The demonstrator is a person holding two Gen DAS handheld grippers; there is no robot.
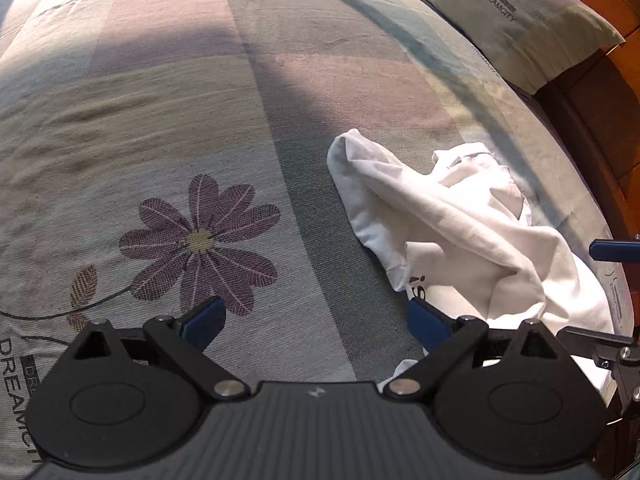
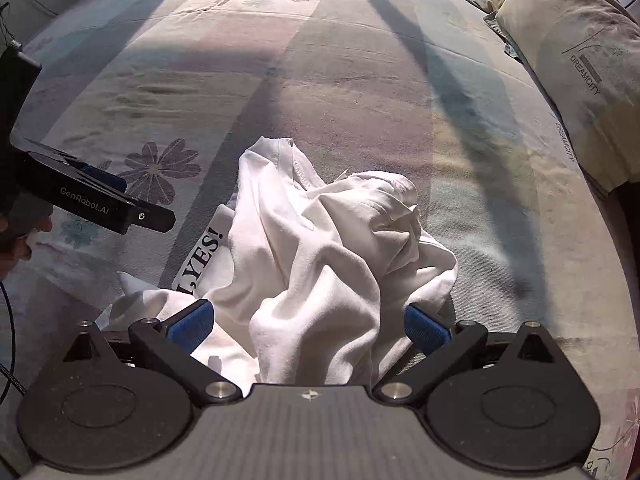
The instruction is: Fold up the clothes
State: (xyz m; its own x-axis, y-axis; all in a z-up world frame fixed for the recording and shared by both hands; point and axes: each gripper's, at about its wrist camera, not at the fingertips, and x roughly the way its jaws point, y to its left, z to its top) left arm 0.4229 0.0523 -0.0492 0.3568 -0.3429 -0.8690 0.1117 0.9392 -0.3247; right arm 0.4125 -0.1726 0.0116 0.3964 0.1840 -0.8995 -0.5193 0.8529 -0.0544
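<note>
The right gripper point(image 2: 306, 322) is being held low over the near edge of a crumpled white T-shirt point(image 2: 320, 240), its 2 blue pads spread wide. Cloth is lying between them, but nothing is being gripped. The left gripper point(image 1: 316, 320) is being held just left of the shirt, its jaws equally wide and empty, over the flowered bedspread point(image 1: 160, 140).

The shirt is lying in a heap on the near right part of the bed, well apart from the pillow point(image 2: 580, 60) at the far right. Its long axis is judged to be running from near to far, slightly leftward, with a stitched hem or collar edge point(image 2: 300, 168) pointing far; black lettering point(image 2: 200, 256) is showing on its left side.

The opening step is judged to be in hand: the garment is not yet spread. 2 separate edges are likely needing to be found, pinched and drawn apart flat.
</note>
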